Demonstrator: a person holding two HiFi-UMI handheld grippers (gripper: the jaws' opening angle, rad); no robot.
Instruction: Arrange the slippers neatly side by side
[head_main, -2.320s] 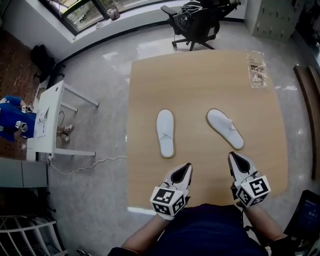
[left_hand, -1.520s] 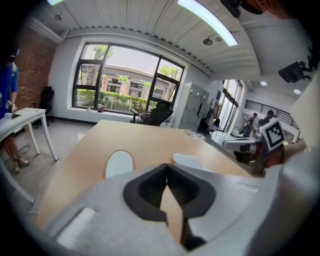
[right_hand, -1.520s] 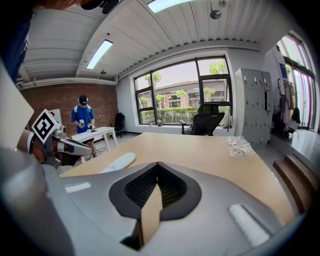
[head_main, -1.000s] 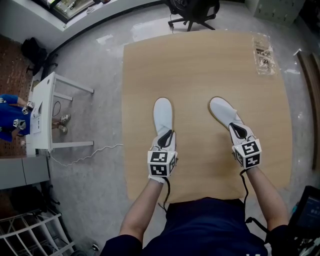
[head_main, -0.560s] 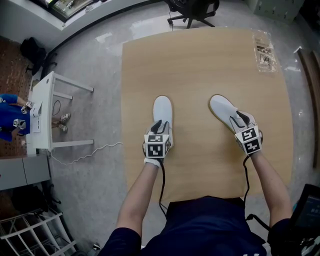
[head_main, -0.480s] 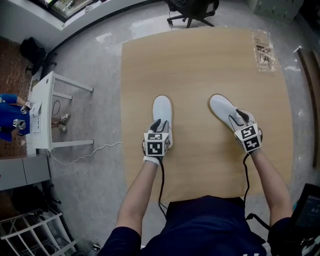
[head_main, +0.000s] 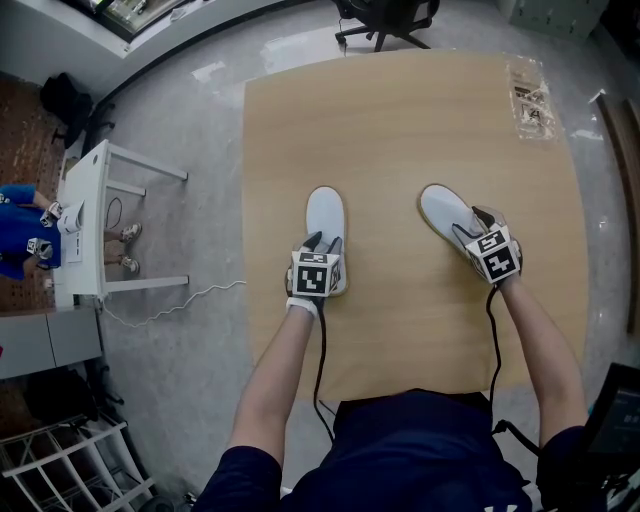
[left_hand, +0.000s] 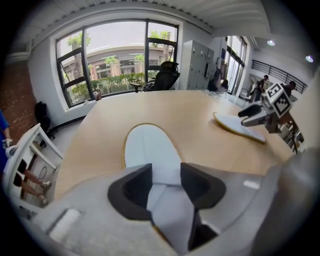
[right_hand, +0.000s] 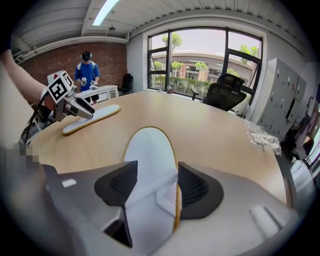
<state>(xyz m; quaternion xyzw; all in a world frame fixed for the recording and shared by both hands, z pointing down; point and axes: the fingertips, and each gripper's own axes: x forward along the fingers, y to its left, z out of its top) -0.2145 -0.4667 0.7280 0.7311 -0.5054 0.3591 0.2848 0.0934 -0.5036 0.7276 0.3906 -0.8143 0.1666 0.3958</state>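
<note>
Left gripper is released: its jaws have just been opening and now stand wide apart over the heel end of the left slipper, whose white strap lies between them unclamped. Right gripper is likewise released, its jaws having just been opening, and they straddle the heel end of the right slipper without pressing on it. Both slippers lie sole down on the table. The left slipper is left of centre, parallel to the left edge, toe toward the far edge. The right slipper is right of centre, well apart from the first, with its toe slanting toward the far left corner. A clear plastic bag lies at the far right corner; its contents cannot be made out.
</note>
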